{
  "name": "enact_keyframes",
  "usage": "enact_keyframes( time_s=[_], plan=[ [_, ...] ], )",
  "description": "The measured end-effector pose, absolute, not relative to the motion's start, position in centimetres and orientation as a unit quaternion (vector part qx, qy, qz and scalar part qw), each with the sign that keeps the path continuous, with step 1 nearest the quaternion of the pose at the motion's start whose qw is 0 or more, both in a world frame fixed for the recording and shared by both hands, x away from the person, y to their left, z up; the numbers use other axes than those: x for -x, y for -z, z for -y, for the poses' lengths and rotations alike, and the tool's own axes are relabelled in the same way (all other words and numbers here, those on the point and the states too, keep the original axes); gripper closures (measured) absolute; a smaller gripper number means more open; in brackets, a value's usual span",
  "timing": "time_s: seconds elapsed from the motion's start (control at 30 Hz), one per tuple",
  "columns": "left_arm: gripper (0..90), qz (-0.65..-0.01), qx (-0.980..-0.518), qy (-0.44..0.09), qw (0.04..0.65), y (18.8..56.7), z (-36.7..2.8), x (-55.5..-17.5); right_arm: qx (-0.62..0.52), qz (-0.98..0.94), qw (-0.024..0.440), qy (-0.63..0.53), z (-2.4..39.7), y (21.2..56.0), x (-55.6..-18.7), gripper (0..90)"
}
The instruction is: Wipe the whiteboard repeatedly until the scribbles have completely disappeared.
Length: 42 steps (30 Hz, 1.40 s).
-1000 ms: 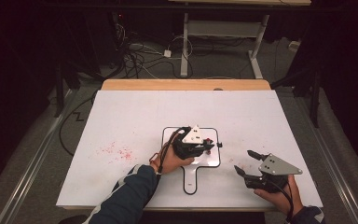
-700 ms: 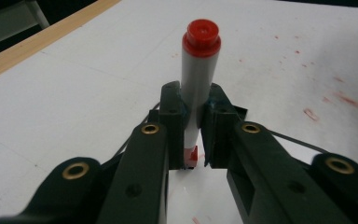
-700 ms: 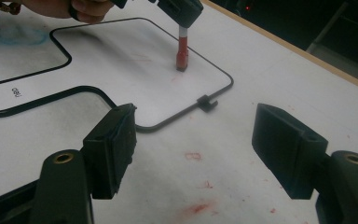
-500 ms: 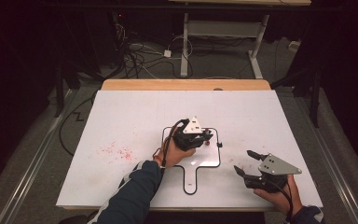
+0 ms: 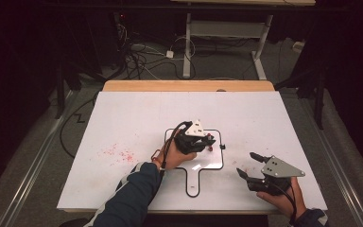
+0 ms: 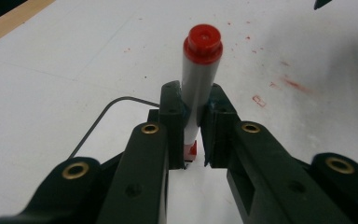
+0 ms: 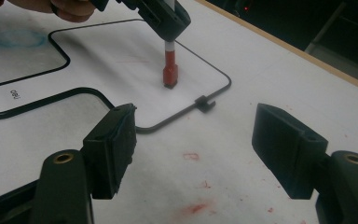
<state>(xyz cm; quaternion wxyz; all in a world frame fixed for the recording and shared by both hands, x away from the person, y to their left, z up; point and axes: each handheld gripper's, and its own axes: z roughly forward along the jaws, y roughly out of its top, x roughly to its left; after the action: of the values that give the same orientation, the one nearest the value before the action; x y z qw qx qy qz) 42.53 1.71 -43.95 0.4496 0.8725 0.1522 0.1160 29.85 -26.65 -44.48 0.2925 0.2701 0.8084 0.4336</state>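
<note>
Over the glossy, black-rimmed whiteboard (image 5: pixel 216 161), left hand-held gripper (image 6: pixel 191 121) clamping a grey, red-capped marker (image 6: pixel 198 79); right hand-held gripper (image 7: pixel 193 140) agape.

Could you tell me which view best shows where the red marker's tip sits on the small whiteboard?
The right gripper view: the red marker stands tip-down on the small whiteboard, held by the left gripper. The left gripper view shows its red end and barrel; the high view shows only a red speck.

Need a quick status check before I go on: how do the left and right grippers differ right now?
The left gripper is shut on a red marker, held upright over the small whiteboard; the right gripper is open and holds nothing. The left is over the board, the right off it near the table's front right. Both are black and hand-held.
</note>
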Motion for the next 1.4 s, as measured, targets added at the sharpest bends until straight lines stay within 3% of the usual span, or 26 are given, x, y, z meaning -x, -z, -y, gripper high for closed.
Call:
enact_keyframes(
  time_s=[0.17,0.43,0.53,0.97,1.17,1.23,1.4],
  plan=[
    [78.8,-0.197,-0.860,-0.135,0.450,44.1,-3.0,-43.8,-0.272,-0.809,0.291,-0.433,26.7,44.5,-29.8,31.4],
    [78.8,-0.183,-0.870,-0.144,0.434,43.8,-2.1,-43.1,-0.269,-0.809,0.293,-0.433,26.6,44.5,-29.9,31.4],
    [78.8,-0.208,-0.868,-0.157,0.423,43.7,-2.8,-43.3,-0.270,-0.809,0.293,-0.433,26.7,44.5,-29.8,31.3],
    [78.8,-0.217,-0.870,-0.138,0.421,43.6,-4.5,-42.9,-0.270,-0.810,0.294,-0.430,26.5,44.5,-29.8,31.3],
    [78.8,-0.189,-0.885,-0.097,0.414,43.1,-5.3,-41.7,-0.273,-0.808,0.293,-0.432,26.8,44.5,-29.8,31.3],
    [78.8,-0.179,-0.892,-0.111,0.401,42.9,-5.2,-41.4,-0.275,-0.807,0.294,-0.432,26.8,44.4,-29.8,31.3],
    [78.7,-0.214,-0.877,-0.111,0.415,43.2,-5.8,-42.2,-0.269,-0.810,0.294,-0.430,26.5,44.5,-29.8,31.3]
  ],
)
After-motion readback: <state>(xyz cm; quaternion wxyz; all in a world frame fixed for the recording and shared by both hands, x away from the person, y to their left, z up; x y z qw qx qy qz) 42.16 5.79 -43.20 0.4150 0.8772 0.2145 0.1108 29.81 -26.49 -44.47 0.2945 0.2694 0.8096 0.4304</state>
